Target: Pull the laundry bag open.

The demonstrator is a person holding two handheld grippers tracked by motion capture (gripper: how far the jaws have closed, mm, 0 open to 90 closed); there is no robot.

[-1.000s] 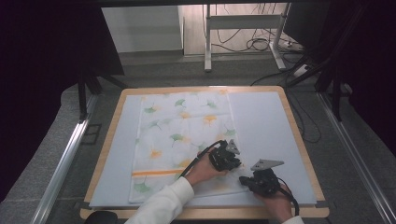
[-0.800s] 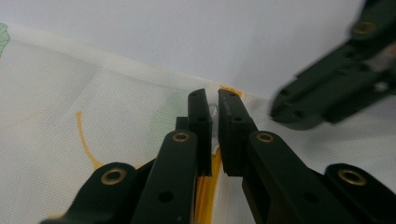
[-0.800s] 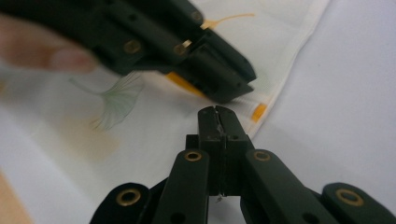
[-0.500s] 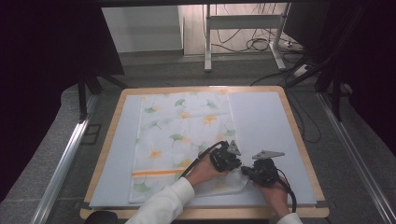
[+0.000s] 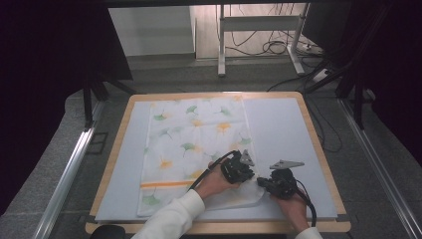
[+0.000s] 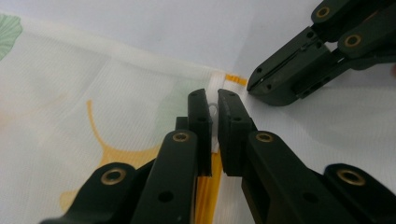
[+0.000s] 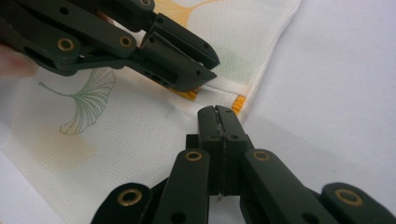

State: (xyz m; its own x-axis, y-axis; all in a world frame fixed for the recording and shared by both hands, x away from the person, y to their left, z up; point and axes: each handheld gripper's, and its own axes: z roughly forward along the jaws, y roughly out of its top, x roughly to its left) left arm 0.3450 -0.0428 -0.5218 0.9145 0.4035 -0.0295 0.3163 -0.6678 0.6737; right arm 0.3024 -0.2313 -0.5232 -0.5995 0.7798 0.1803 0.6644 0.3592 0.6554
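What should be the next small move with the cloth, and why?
Probably lift both grippers a little, together. The left gripper and the right gripper are each shut on the cloth at its near right corner, which lies partly folded over on the mat.

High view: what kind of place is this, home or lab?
Most likely a lab recording bench: a wood-rimmed table with a pale mat, dark curtains round it, metal rails on the floor and loose cables behind.

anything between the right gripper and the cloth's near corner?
Nothing visible. The right gripper is shut with its tips at the cloth by the orange stripe, and the left gripper is clamped on a fold of the cloth just beside it.
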